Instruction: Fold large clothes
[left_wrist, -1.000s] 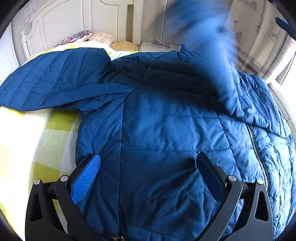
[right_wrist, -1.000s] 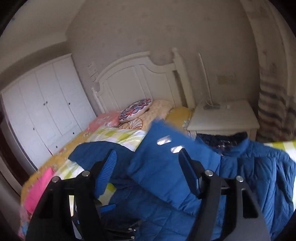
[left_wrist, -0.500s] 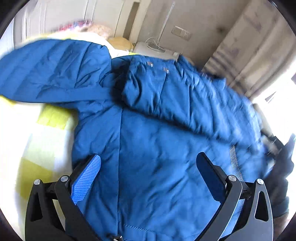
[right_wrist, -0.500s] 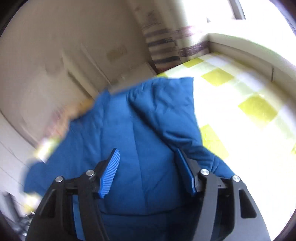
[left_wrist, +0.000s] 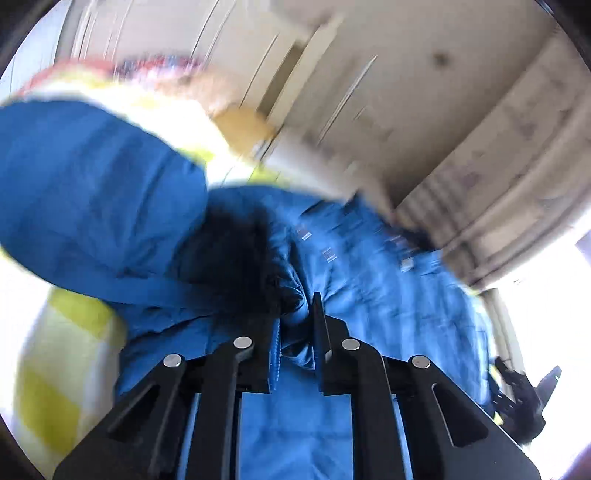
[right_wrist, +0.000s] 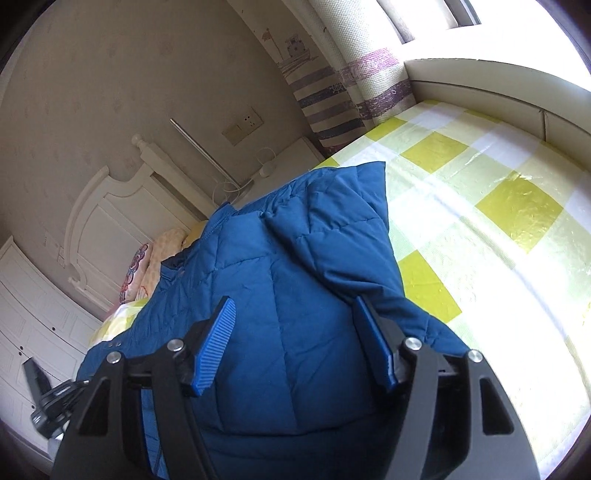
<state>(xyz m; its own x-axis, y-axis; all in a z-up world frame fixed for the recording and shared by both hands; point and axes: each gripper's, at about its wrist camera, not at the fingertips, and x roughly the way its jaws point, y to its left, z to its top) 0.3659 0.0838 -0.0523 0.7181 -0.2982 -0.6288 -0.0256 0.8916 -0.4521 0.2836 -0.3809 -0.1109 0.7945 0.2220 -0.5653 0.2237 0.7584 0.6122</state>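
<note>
Left gripper (left_wrist: 297, 325) closing, right gripper (right_wrist: 295, 345) opening.

The jacket (right_wrist: 295, 295) is spread on the bed (right_wrist: 498, 229), running from the near edge up toward the headboard (right_wrist: 110, 221). Pillows (right_wrist: 155, 258) sit at the head end, just past the jacket's top, left of it in the right wrist view. A nightstand (right_wrist: 291, 158) stands beside the headboard, with the curtain (right_wrist: 332, 99) to its right. Bare bedspread lies right of the jacket. A wardrobe (right_wrist: 33, 306) is off to the far left. In the left wrist view, one sleeve (left_wrist: 92, 206) reaches out left over the bedspread, though it's pretty blurry.
</note>
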